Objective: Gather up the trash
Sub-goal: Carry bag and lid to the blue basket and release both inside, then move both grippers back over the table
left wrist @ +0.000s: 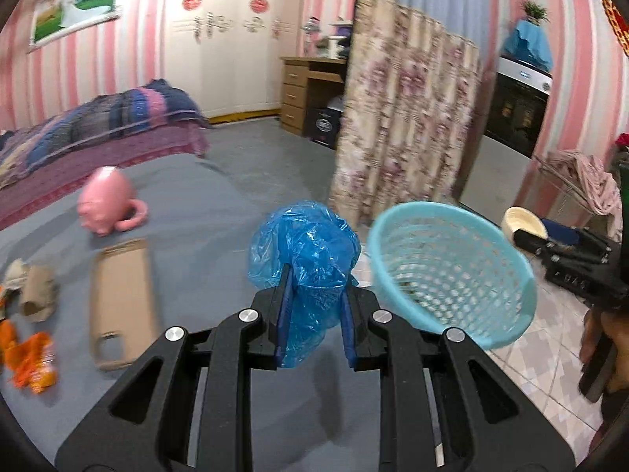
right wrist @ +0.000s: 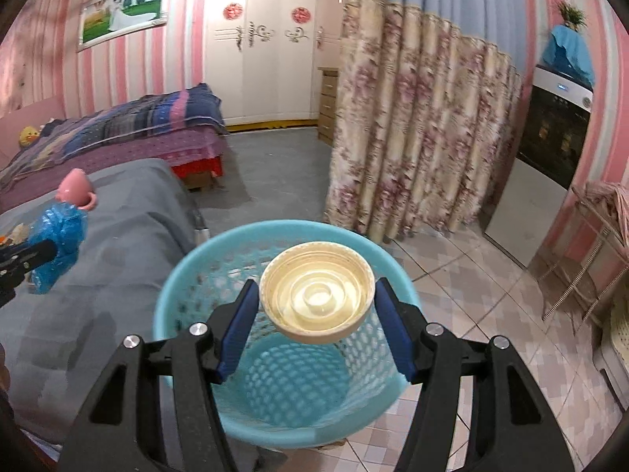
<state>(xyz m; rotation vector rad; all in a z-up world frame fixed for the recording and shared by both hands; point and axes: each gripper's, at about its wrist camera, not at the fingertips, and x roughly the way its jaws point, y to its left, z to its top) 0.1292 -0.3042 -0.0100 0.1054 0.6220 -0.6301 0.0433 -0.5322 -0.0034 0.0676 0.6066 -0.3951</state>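
My left gripper (left wrist: 314, 306) is shut on a crumpled blue plastic bag (left wrist: 304, 251), held above the grey bed cover. To its right stands a light blue mesh waste basket (left wrist: 452, 271). In the right wrist view, my right gripper (right wrist: 316, 314) is shut on a cream round lid (right wrist: 316, 299), held just over the mouth of the basket (right wrist: 283, 373). The blue bag (right wrist: 59, 236) and the left gripper show at the left of that view. The right gripper with the lid (left wrist: 525, 226) appears at the right edge of the left wrist view.
On the grey cover (left wrist: 220, 212) lie a cardboard sleeve (left wrist: 120, 303), a cardboard tube (left wrist: 37, 293), orange wrappers (left wrist: 31, 362) and a pink piggy bank (left wrist: 108, 204). A floral curtain (right wrist: 412, 137), a wooden desk (left wrist: 306, 90) and tiled floor (right wrist: 471, 314) surround the basket.
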